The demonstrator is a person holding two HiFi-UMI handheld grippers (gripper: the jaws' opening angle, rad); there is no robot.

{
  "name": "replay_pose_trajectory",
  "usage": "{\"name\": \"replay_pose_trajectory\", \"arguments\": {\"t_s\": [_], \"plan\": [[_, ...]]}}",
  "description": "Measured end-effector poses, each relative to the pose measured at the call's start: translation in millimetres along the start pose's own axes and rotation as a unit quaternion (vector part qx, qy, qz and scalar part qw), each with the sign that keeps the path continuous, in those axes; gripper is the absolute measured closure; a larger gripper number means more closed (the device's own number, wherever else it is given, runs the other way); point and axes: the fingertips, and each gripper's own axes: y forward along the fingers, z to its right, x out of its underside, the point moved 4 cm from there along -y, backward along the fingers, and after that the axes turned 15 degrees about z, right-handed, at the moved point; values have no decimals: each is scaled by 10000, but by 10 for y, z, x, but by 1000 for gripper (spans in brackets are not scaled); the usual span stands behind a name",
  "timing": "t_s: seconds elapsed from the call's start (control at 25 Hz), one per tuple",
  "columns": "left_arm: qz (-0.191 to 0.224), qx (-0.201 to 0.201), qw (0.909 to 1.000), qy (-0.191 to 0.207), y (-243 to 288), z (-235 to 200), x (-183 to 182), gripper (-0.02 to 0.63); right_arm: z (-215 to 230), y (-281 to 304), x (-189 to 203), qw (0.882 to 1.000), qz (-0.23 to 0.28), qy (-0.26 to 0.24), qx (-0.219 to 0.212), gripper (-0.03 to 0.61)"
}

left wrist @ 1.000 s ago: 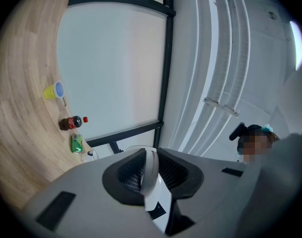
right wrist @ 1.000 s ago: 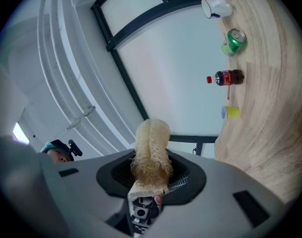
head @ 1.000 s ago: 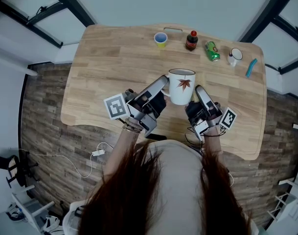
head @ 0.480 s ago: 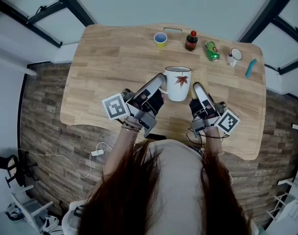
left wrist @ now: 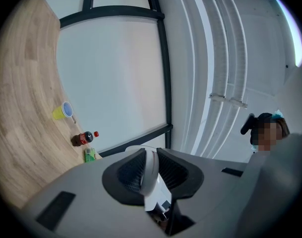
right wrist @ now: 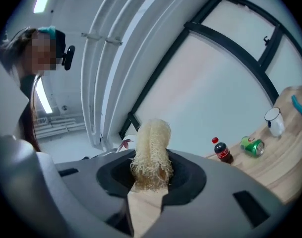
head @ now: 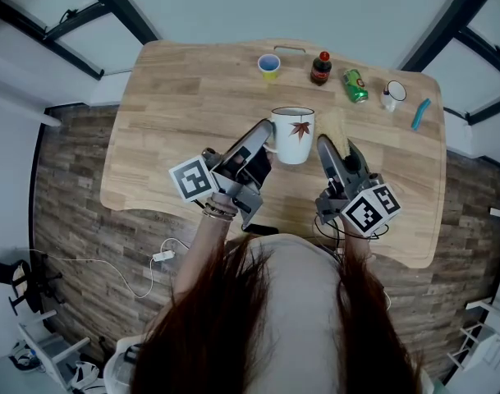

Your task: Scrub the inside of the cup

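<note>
While the left gripper (head: 264, 144) is clamped on the handle of the white cup (head: 295, 135), the cup sits upright over the middle of the wooden table (head: 176, 105); from above I cannot tell whether it is lifted or resting. Just right of the cup, the right gripper (head: 330, 150) pinches a pale fibrous scrubber (right wrist: 151, 152). Along the far edge are a yellow cup (head: 269, 65), a dark bottle (head: 321, 67) and a green can (head: 355, 86).

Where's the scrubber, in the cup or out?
Out. In the head view the loofah scrubber, clamped in the right gripper, sits beside the cup, to the right of its rim, not inside.
</note>
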Motion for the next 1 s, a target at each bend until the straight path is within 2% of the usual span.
{"name": "replay_pose_trajectory", "arguments": {"t_s": [0.48, 1.0], "plan": [[74, -134, 9998, 112, -27, -37, -8, 538, -148, 18, -10, 9914, -262, -1275, -98, 437], [30, -261, 9992, 288, -37, -85, 0, 538, -101, 22, 55, 9864, -442, -1581, 90, 436]]}}
